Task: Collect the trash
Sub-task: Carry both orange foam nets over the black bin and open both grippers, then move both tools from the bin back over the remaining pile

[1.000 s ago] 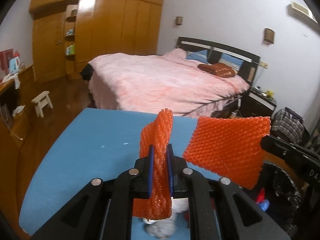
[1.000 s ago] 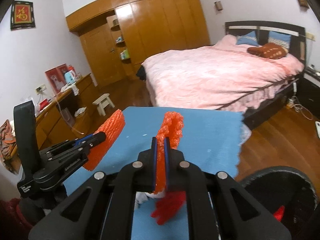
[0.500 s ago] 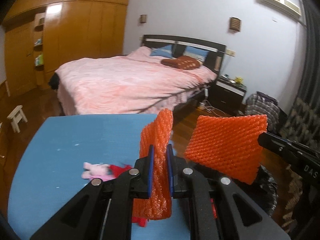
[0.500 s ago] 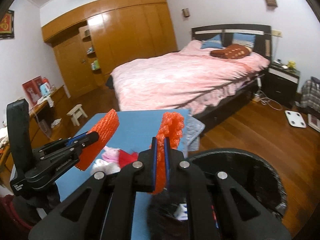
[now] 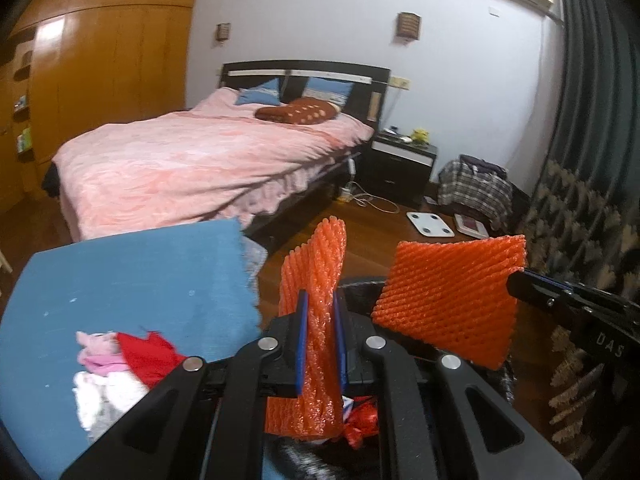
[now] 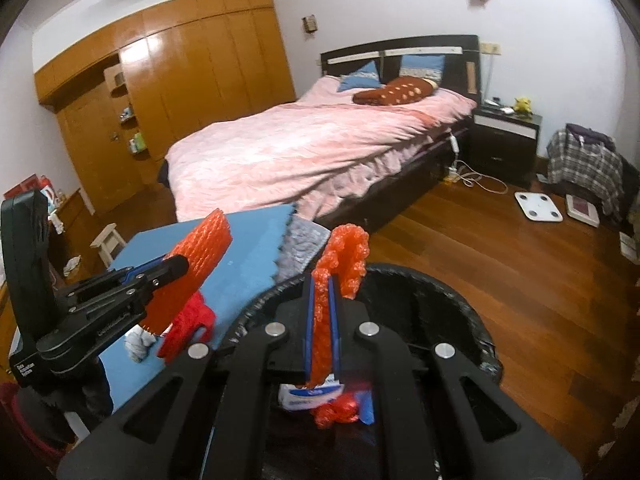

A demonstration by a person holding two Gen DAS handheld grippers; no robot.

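My left gripper (image 5: pixel 319 300) is shut on an orange foam net sleeve (image 5: pixel 314 272), held at the right edge of the blue table (image 5: pixel 132 280). My right gripper (image 6: pixel 321 284) is shut on a second orange foam net (image 6: pixel 344 256) and holds it over the black-lined trash bin (image 6: pixel 476 320). The bin holds a white wrapper and red scraps (image 6: pixel 332 404). In the left wrist view the right gripper's net (image 5: pixel 448 300) hangs flat to the right. In the right wrist view the left gripper (image 6: pixel 176 266) and its net (image 6: pixel 200 256) sit at the left.
Red, pink and white scraps (image 5: pixel 116 360) lie on the blue table near its right edge. A bed with a pink cover (image 6: pixel 320 140) stands beyond. A white scale (image 6: pixel 538 206) and clothes pile (image 6: pixel 584 160) are on the wooden floor at right.
Both grippers have swung right with their foam nets, from over the blue table toward the bin. The right gripper now hangs over the bin's opening.
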